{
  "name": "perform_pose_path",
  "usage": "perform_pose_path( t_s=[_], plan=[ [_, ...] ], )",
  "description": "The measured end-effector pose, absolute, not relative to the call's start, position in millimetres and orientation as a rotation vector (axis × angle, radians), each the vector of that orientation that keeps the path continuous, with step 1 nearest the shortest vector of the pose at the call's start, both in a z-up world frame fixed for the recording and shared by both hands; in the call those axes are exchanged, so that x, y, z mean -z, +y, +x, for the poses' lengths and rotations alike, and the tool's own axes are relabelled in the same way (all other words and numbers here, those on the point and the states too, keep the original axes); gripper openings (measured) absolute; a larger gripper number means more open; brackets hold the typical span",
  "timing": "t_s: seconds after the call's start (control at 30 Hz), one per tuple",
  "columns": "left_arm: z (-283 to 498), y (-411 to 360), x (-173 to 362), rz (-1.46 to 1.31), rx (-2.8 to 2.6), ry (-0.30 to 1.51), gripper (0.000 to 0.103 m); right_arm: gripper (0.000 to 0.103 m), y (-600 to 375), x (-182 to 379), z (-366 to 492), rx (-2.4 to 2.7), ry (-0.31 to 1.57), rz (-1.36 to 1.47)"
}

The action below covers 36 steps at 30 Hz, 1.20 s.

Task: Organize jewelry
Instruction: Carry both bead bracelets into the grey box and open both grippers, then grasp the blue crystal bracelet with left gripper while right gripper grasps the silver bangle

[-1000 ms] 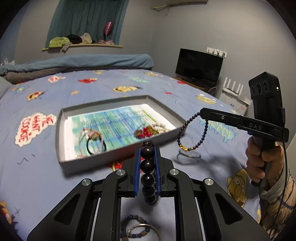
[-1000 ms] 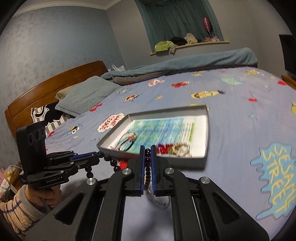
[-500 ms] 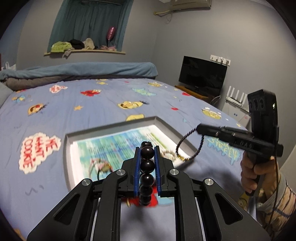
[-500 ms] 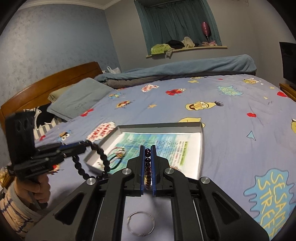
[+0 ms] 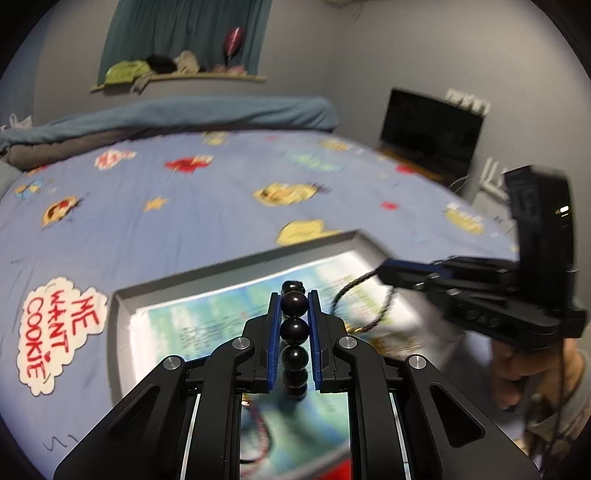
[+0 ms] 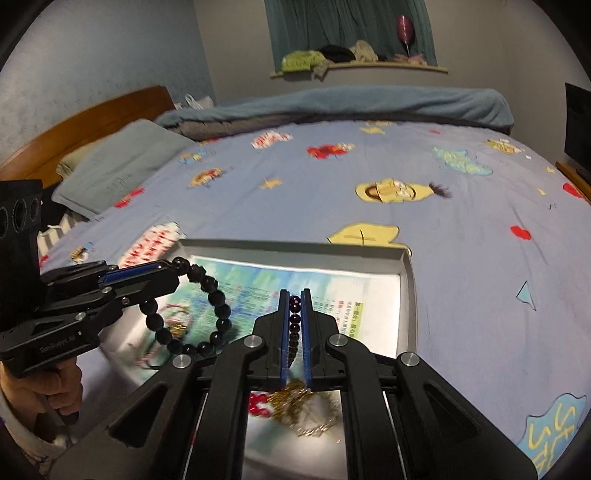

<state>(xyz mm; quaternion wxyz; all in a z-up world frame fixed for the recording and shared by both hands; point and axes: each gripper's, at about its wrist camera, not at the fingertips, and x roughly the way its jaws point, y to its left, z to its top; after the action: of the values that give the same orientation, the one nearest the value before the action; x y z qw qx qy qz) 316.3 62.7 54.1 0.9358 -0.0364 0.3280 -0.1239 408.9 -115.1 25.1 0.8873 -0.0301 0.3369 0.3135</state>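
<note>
So far: tray on bed holds several pieces.
Left gripper: clamped on large-bead bracelet.
Right gripper: clamped on small-bead bracelet.
Left: dropping both.

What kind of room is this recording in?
Looks like a bedroom: a bed with a cartoon-print sheet, a wooden headboard and pillow, a curtained window ledge piled with clothes. A grey tray sits on the bed.

bedsheet blue, cartoon prints | tray grey | big-bead bracelet black | curtain teal
</note>
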Motion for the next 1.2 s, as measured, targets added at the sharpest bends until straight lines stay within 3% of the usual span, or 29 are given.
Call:
perform_pose_path(
  t_s=[0.2, 0.27, 0.33, 0.4, 0.43, 0.93, 1.0, 1.2],
  plan=[
    [329.1, 78.0, -32.6, -0.071, 0.170, 0.775, 0.015, 0.006, -115.0, -4.0, 421.6, -0.580, 0.775, -0.104],
    [326.0, 80.7, -32.5, -0.077, 0.172, 0.768, 0.023, 0.008, -117.2, 1.3, 422.5, -0.579, 0.791, -0.105],
    [321.3, 82.1, -34.7, -0.074, 0.161, 0.753, 0.040, 0.017, -120.8, 2.7, 421.0, -0.579, 0.793, -0.097],
    [314.9, 81.9, -37.5, -0.058, 0.152, 0.736, 0.053, 0.036, -124.2, 1.2, 417.9, -0.589, 0.784, -0.082],
    [309.3, 81.8, -39.9, -0.045, 0.138, 0.723, 0.059, 0.036, -125.9, -0.4, 415.4, -0.588, 0.774, -0.082],
    [196.6, 81.6, -52.6, -0.057, 0.159, 0.635, 0.065, 0.037, -170.5, -15.1, 310.9, -0.634, 0.676, -0.026],
    [182.9, 81.0, -48.1, -0.062, 0.162, 0.643, 0.065, 0.045, -173.4, -9.5, 300.5, -0.634, 0.686, -0.031],
    [137.3, 73.2, -33.5, -0.090, 0.215, 0.656, 0.066, 0.053, -177.4, 12.0, 281.6, -0.645, 0.739, -0.015]
  ],
)
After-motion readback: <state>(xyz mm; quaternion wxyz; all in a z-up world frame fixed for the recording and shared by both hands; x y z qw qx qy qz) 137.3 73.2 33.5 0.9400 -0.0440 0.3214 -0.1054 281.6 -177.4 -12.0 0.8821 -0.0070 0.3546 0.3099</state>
